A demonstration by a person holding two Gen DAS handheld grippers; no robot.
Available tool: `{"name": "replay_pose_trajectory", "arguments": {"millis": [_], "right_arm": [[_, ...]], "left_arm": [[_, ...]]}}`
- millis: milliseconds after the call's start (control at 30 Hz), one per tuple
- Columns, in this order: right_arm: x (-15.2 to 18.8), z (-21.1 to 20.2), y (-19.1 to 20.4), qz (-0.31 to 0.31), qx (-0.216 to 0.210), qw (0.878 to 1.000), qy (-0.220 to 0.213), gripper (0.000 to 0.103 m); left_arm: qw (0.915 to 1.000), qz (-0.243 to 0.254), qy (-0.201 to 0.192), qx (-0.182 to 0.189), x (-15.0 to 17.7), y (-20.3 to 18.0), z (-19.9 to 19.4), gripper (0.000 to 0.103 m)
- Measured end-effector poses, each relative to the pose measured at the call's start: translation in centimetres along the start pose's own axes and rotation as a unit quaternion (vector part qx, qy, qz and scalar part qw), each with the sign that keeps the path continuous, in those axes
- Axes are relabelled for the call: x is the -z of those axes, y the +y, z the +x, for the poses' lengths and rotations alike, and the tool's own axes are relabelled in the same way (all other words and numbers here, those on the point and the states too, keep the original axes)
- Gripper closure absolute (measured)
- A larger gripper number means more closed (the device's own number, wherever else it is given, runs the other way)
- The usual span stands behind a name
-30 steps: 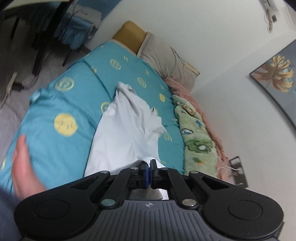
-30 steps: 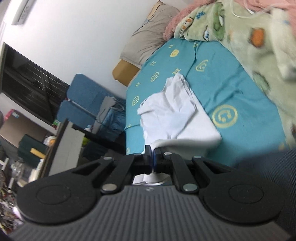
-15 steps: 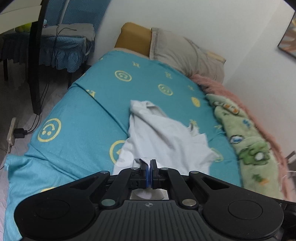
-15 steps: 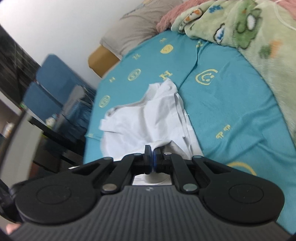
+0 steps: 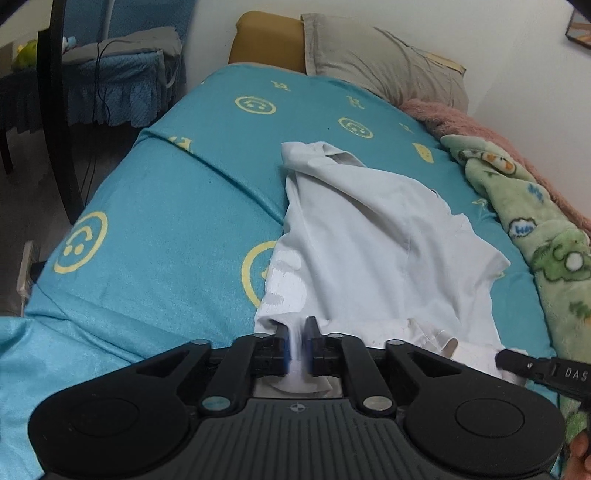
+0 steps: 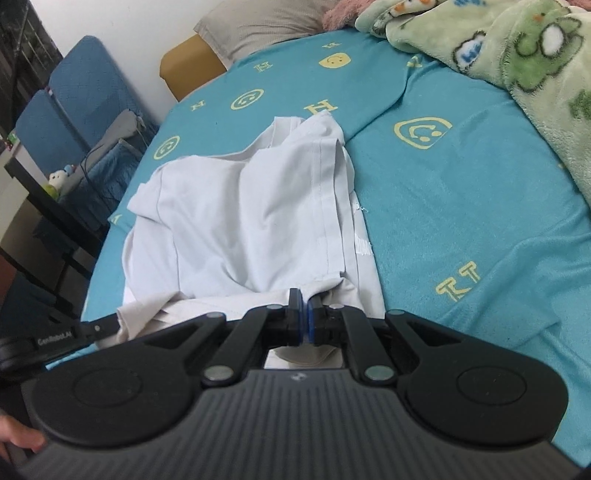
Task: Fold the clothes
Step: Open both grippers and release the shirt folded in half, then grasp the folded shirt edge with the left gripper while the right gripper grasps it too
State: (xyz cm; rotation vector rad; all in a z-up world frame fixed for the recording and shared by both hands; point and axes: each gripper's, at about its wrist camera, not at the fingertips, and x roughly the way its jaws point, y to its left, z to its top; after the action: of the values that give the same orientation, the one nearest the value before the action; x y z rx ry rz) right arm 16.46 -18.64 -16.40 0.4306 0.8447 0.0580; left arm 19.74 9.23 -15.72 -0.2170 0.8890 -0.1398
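1. White shirt (image 5: 369, 229) spread rumpled on the teal bed (image 5: 177, 221), near hem toward both cameras, collar end toward the pillow (image 5: 384, 62).
2. Left gripper (image 5: 297, 343): jaws just opening, now slightly apart, a fold of shirt hem still between the blue pads, not visibly pressed.
3. Right gripper (image 6: 302, 325): jaws nearly together, clamped on the shirt's near edge at a seam.
4. Only in the left view: grey pillow against the wall, pink blanket (image 5: 443, 118) beside it, picture frame corner (image 5: 580, 29) on the wall, floor with a power strip (image 5: 26, 269), tip of the right gripper (image 5: 532, 367) at the shirt's right corner.
5. Only in the right view: blue chairs (image 6: 74, 96), small plush toy (image 6: 59, 181) on a dark table edge, tip of the left gripper (image 6: 92, 328) touching the shirt's left corner, a fingertip (image 6: 22, 439) at the frame edge.
6. In both: green cartoon blanket (image 6: 517, 55) along the bed's far side, yellow smiley prints on the sheet, tan headboard cushion (image 5: 266, 40).
7. Double stitched hem running up the shirt's right fold, clear in the right view, hardly legible in the left.
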Motion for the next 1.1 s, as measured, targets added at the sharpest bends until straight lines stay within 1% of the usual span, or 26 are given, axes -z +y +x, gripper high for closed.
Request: {"name": "replay_pose_trajectory", "arguments": {"millis": [33, 67, 100, 133, 167, 200, 233, 267, 400, 533, 700, 767, 933, 1000, 1033, 1100], "right_arm": [[0.0, -0.4, 0.1, 0.001, -0.001, 1.000, -0.002, 0.095], [0.0, -0.8, 0.3, -0.002, 0.000, 1.000, -0.005, 0.095], [0.1, -1.4, 0.6, -0.010, 0.003, 1.000, -0.009, 0.094], [0.2, -2.0, 0.9, -0.017, 0.007, 1.000, -0.013, 0.090], [0.3, -2.6, 1.2, -0.024, 0.010, 1.000, -0.017, 0.084], [0.5, -3.2, 1.5, -0.031, 0.011, 0.999, -0.023, 0.056], [0.8, -3.9, 1.8, -0.037, 0.010, 0.999, -0.032, 0.026], [1.1, -4.7, 2.0, -0.042, 0.008, 0.998, -0.040, 0.017], [2.0, -7.6, 3.2, -0.065, 0.007, 0.996, -0.063, 0.017], [3.2, -10.6, 4.4, -0.087, 0.003, 0.992, -0.092, 0.017], [5.3, -13.6, 5.1, -0.093, -0.002, 0.989, -0.116, 0.017], [6.1, -14.6, 5.1, -0.090, -0.007, 0.988, -0.122, 0.017], [7.4, -16.5, 5.1, -0.090, -0.015, 0.985, -0.143, 0.017], [7.8, -17.0, 5.0, -0.093, -0.014, 0.982, -0.161, 0.017], [7.8, -17.2, 5.0, -0.095, -0.010, 0.982, -0.165, 0.017], [7.8, -17.3, 4.9, -0.093, -0.003, 0.982, -0.166, 0.017]], "left_arm": [[1.0000, 0.007, 0.002, -0.002, 0.0, -0.2, -0.4, 0.067], [0.9999, 0.012, 0.001, -0.004, 0.1, -0.4, -0.9, 0.054], [0.9998, 0.017, -0.003, -0.006, 0.2, -0.7, -1.6, 0.048], [0.9997, 0.023, -0.009, -0.006, 0.4, -0.9, -2.4, 0.045], [0.9995, 0.028, -0.016, -0.004, 0.7, -1.2, -3.2, 0.039], [0.9991, 0.034, -0.024, -0.004, 1.0, -1.4, -4.1, 0.032], [0.9987, 0.039, -0.032, -0.003, 1.3, -1.6, -5.1, 0.028], [0.9982, 0.045, -0.041, -0.003, 1.5, -1.9, -6.0, 0.025], [0.9961, 0.061, -0.064, 0.003, 2.9, -2.9, -9.9, 0.020], [0.9918, 0.082, -0.097, 0.006, 4.8, -3.6, -13.7, 0.013], [0.9853, 0.105, -0.134, -0.005, 7.5, -3.4, -17.2, 0.010], [0.9836, 0.105, -0.146, -0.006, 8.6, -3.0, -18.3, 0.008], [0.9868, 0.087, -0.137, 0.005, 9.5, -2.4, -19.4, 0.008], [0.9879, 0.088, -0.128, -0.004, 9.6, -2.5, -19.3, 0.007], [0.9897, 0.084, -0.116, -0.006, 9.7, -2.5, -19.0, 0.007], [0.9960, 0.050, -0.071, 0.019, 9.5, -1.7, -18.0, 0.007]]}}
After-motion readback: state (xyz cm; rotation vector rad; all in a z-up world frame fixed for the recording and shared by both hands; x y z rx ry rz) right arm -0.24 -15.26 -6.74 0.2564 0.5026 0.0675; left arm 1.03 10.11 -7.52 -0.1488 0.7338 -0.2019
